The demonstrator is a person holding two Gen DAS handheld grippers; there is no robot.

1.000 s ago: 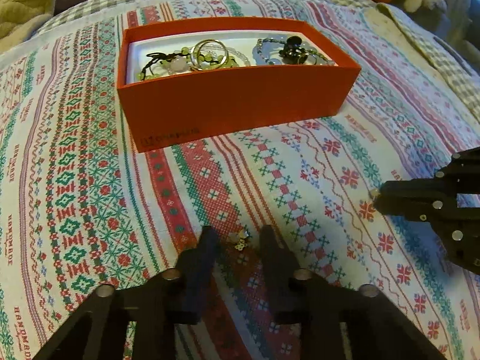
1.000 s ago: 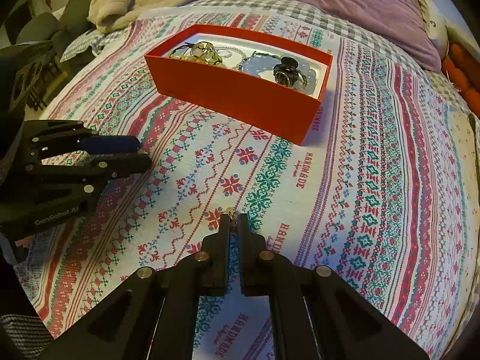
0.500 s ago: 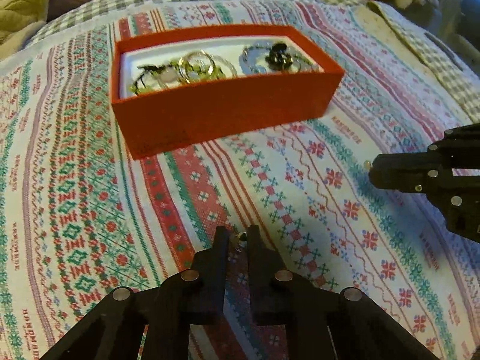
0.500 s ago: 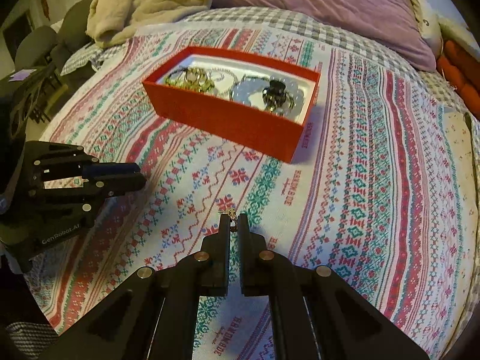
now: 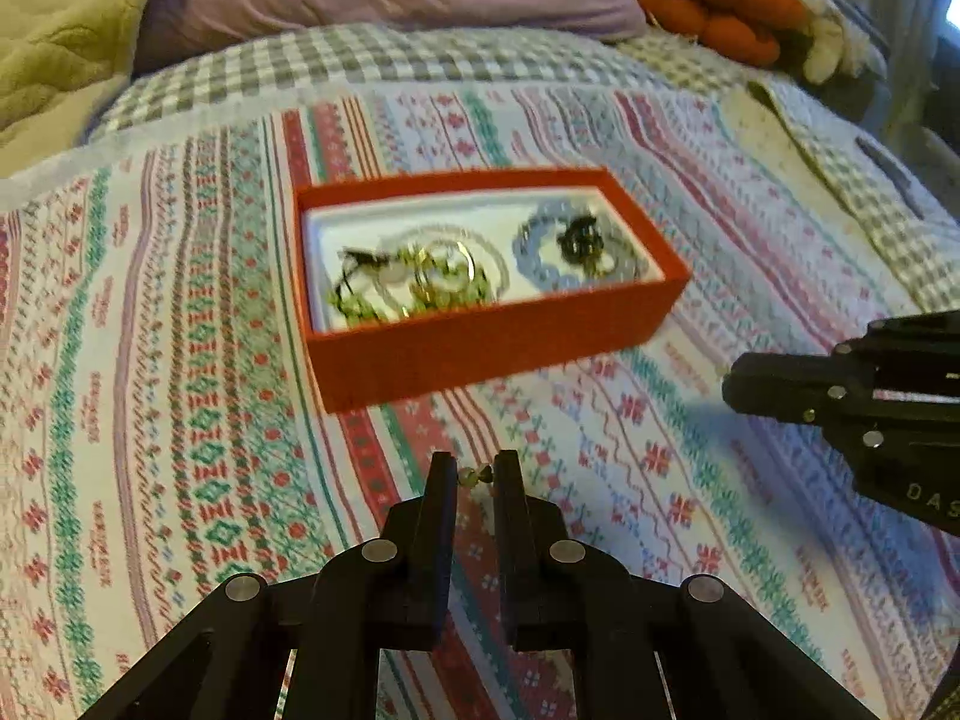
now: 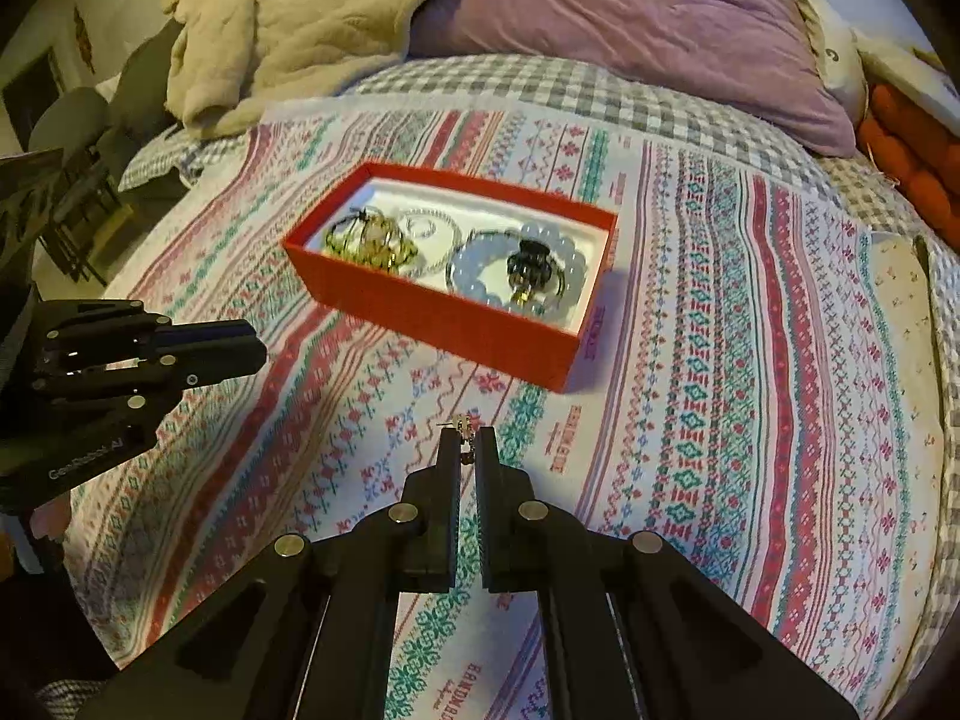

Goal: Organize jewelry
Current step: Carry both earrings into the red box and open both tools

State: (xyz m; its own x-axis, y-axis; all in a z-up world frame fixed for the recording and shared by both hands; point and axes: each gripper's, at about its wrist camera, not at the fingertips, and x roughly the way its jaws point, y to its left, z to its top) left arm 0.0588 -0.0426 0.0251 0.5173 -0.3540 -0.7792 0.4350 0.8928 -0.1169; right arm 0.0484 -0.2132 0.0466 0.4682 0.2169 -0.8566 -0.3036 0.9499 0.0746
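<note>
On the bedspread (image 5: 180, 360), box (image 5: 498, 354) at 12 o'clock: open, ready for jewelry.
Left gripper (image 5: 475, 471): pinched small earring (image 5: 474, 474).
Right gripper (image 6: 467, 441): pinched its mate (image 6: 462, 425), apparently boxward.

The bedspread (image 6: 750, 372) under both grippers was woven cloth, matt, with a stitched-looking pattern. Ahead of them the red box (image 5: 498, 348) looked like matt cardboard with a smooth white lining. The rings (image 5: 444, 276) inside looked like shiny metal, the beads (image 6: 480, 276) glossy. Beyond it lay a soft purple pillow (image 6: 630, 24).
</note>
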